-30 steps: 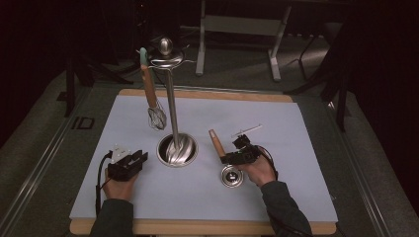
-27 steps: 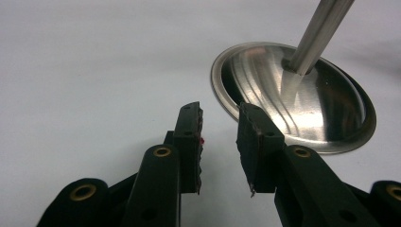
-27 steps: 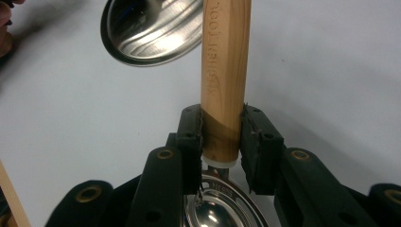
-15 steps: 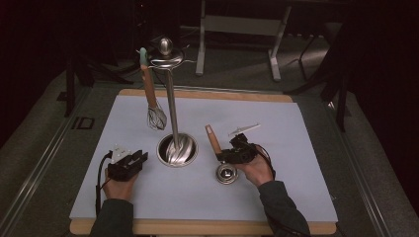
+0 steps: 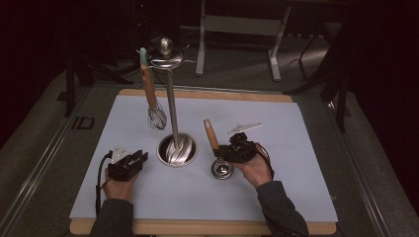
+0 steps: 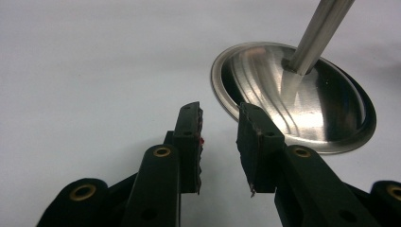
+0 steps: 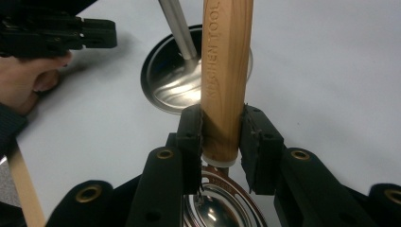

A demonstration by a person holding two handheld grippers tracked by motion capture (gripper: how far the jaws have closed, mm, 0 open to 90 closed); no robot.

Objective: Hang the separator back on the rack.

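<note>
My right tool (image 7: 221, 142) grips the ladle (image 7: 226, 71) by its wooden handle, at four o'clock of the stand (image 5: 176, 148), handle tilted up for hanging beside the whisk (image 5: 156, 117); my left tool (image 6: 218, 137) rests open on the desk (image 5: 296, 148), empty

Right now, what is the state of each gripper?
Left gripper: open, holding nothing, beside the stand base.
Right gripper: closed on the wooden handle of a ladle.
</note>
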